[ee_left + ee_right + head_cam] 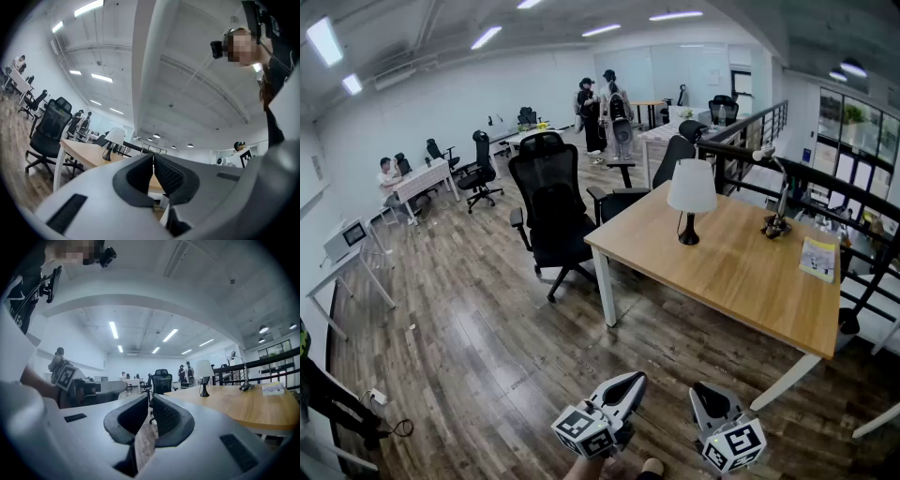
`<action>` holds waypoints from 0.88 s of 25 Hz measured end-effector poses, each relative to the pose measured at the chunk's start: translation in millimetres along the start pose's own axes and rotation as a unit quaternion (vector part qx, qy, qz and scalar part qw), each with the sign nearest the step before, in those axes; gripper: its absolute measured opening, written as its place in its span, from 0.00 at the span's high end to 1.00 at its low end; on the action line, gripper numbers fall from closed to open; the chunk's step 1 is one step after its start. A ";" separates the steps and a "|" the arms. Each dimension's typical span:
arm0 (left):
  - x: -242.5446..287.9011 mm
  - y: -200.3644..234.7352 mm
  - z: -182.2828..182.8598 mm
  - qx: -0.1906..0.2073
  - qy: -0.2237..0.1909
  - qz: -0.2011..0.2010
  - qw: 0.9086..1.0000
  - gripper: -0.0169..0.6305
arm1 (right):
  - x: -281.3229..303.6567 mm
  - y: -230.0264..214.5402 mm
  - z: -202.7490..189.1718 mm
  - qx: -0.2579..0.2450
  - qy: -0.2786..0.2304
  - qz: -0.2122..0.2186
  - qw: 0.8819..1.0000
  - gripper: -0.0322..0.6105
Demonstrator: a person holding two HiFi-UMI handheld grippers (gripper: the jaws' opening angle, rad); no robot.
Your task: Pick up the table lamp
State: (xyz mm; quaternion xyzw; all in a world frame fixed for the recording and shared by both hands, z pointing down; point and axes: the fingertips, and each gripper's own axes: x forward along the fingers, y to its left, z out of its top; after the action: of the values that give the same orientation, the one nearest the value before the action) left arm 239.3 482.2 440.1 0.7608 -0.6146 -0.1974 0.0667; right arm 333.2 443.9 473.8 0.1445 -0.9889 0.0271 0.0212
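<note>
**lamp standing far ahead, nearer the right gripper's side**

the table lamp (690, 201) is standing upright on the wooden table (741, 272), near the table's far left corner, with its white shade above a thin black stem and a round base, so its long axis is running vertically. both tools are hovering low at the near edge of the head view, well apart from the table. the left gripper (630, 379) is showing its jaws pressed together with nothing between them, and the right gripper (703, 388) is showing the same (ribbed pads meeting, only floor visible beyond). the left one is angling so that the lamp is lying off to the left of its jaw line; the right one is angling so that the lamp is lying off to the right of its own. judging from the head view, the right gripper is sitting slightly nearer, almost directly below the lamp in the picture. whichever hand is going in will likely be needing to open first, then be closing across the stem from the side.
</note>
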 end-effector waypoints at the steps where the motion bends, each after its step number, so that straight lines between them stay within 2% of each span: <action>1: 9.3 8.0 2.8 0.005 0.003 -0.002 1.000 0.95 | 10.0 -6.0 3.1 -0.001 -0.001 0.000 1.000 0.87; 9: 77.5 65.7 8.1 0.025 0.020 -0.001 0.999 0.95 | 78.1 -61.4 12.0 0.002 -0.009 0.001 1.000 0.87; 12: 91.4 77.3 9.2 0.026 0.018 -0.002 1.000 0.95 | 93.0 -74.7 10.3 0.006 -0.009 0.001 1.000 0.87; 16: 102.3 98.9 -1.1 0.030 0.041 0.011 0.999 0.95 | 110.2 -85.5 7.2 0.013 -0.005 0.002 1.000 0.87; 22: 124.0 128.8 -3.7 0.021 0.046 0.006 0.999 0.95 | 136.1 -108.6 4.6 0.024 -0.008 0.000 1.000 0.87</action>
State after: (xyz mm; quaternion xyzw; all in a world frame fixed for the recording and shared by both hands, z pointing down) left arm 144.3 332.1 460.7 0.7668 -0.6192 -0.1492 0.0796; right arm 233.9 300.9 481.1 0.1455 -0.9880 0.0499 0.0099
